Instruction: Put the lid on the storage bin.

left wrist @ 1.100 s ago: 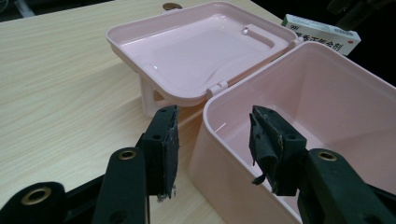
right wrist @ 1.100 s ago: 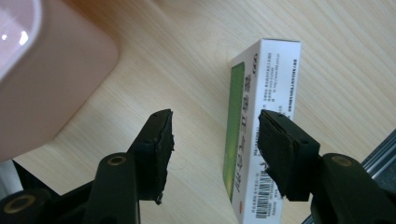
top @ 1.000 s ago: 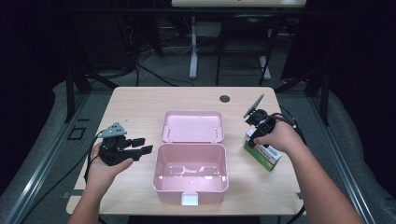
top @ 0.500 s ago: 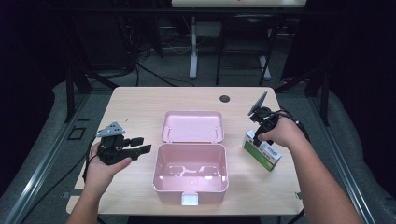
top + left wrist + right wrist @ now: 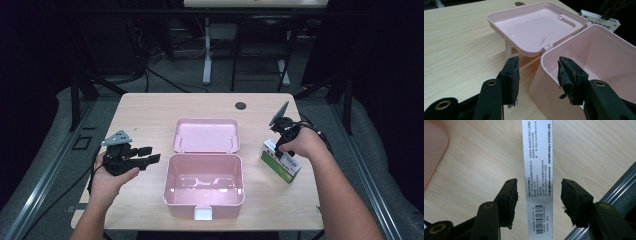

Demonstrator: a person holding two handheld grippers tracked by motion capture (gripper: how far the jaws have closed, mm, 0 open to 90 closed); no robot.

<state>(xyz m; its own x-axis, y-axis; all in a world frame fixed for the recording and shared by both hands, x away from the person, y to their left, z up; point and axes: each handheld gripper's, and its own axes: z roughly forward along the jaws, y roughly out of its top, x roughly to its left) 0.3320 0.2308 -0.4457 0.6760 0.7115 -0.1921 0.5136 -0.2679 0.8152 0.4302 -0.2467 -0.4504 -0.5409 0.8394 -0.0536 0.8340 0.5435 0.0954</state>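
Broadly, on the wooden table (image 5: pixel 150 107) an open pink box (image 5: pixel 204 185) sits centre. Right of it stands a green-white carton (image 5: pixel 282 164); the right gripper (image 5: pixel 539 202) straddles it, jaws spread, not touching. Left gripper (image 5: pixel 537 77) gapes empty beside the box.

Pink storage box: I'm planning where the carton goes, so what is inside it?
The pink storage box looks empty in the high view, bare moulded floor showing. Its near wall hides the floor strip just behind it.
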